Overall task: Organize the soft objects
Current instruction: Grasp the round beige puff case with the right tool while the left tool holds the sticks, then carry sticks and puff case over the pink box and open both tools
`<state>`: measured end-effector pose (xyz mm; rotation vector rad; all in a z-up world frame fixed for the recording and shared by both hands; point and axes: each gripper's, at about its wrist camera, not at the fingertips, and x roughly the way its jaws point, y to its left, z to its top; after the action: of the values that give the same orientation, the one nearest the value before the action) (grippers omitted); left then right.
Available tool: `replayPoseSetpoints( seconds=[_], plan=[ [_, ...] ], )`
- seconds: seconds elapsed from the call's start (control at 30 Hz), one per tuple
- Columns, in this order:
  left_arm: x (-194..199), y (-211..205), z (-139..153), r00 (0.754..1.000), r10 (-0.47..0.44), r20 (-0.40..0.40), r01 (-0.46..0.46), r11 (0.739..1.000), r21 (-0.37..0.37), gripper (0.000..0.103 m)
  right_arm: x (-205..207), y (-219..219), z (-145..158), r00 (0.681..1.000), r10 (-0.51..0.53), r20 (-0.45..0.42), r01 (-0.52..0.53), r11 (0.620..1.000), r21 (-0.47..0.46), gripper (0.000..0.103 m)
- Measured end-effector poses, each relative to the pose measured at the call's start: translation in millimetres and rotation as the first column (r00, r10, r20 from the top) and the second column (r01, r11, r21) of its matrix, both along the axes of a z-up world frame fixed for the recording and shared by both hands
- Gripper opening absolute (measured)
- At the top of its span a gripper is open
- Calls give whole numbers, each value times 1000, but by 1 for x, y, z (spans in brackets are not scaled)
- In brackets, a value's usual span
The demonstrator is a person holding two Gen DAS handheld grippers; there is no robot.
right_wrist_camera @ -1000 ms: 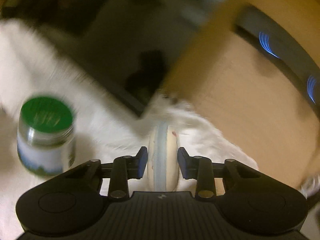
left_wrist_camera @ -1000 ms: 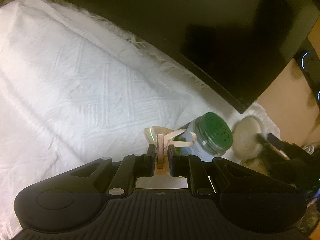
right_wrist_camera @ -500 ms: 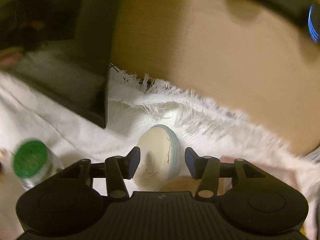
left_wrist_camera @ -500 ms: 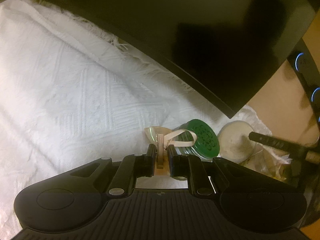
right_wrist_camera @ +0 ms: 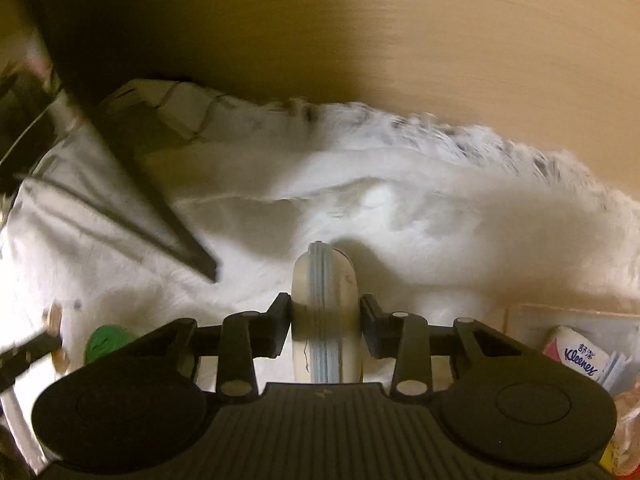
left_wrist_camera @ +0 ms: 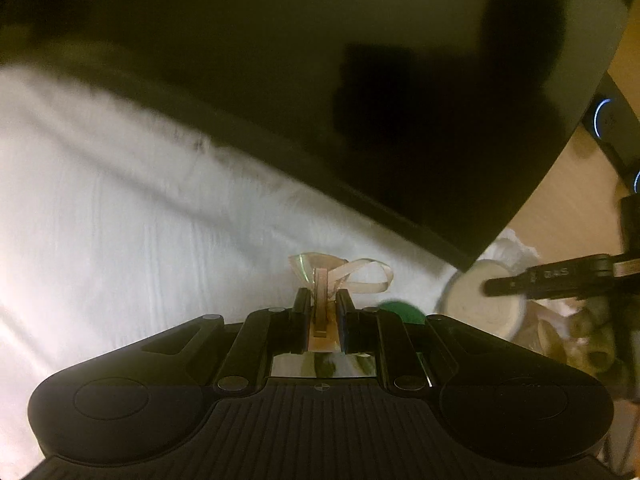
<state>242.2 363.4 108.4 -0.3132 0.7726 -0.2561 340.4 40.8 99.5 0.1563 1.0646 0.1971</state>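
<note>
My left gripper (left_wrist_camera: 322, 292) is shut on a bundle of pale elastic bands (left_wrist_camera: 344, 276), whose loops stick out past the fingertips above the white cloth (left_wrist_camera: 120, 220). In the right wrist view a round cream pad with a blue-grey rim (right_wrist_camera: 324, 280) stands edge-on between the jaws of my right gripper (right_wrist_camera: 325, 308). Those jaws are closing and both pads meet its faces. The left wrist view shows the same pad (left_wrist_camera: 472, 308) at the right, with a right gripper finger (left_wrist_camera: 540, 278) across it.
A green-lidded jar (right_wrist_camera: 105, 342) stands on the cloth at the lower left, half hidden behind my left gripper (left_wrist_camera: 402, 312). A large dark screen (left_wrist_camera: 360, 80) leans over the cloth's far side. A Kleenex pack (right_wrist_camera: 580, 356) lies at the right. Beyond the fringed cloth edge (right_wrist_camera: 440, 132) is a wooden surface.
The right gripper swung away from the jar towards the cloth's fringe; its jaws opened around the pad, then narrowed on it again. The left gripper rose slightly, still holding the bands.
</note>
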Motion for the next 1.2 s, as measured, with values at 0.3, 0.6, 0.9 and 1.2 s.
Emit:
replayPoseSetpoints(
  seconds=[0.3,0.6,0.9,1.2],
  plan=[
    [2,-37,46,997,-54,62,52,998,29,16,-60,-2,75,992,57,115,-66,995,74,36],
    [-6,-118,77,967,-224,123,222,975,30,16,-128,-51,137,970,13,244,-28,998,60,37],
    [-18,-234,68,884,-457,97,459,888,-5,16,-168,-133,155,935,-117,334,112,993,34,37],
    [-22,-353,17,765,-642,56,644,765,-18,24,-182,-226,134,897,-286,336,284,957,57,37]
  ],
)
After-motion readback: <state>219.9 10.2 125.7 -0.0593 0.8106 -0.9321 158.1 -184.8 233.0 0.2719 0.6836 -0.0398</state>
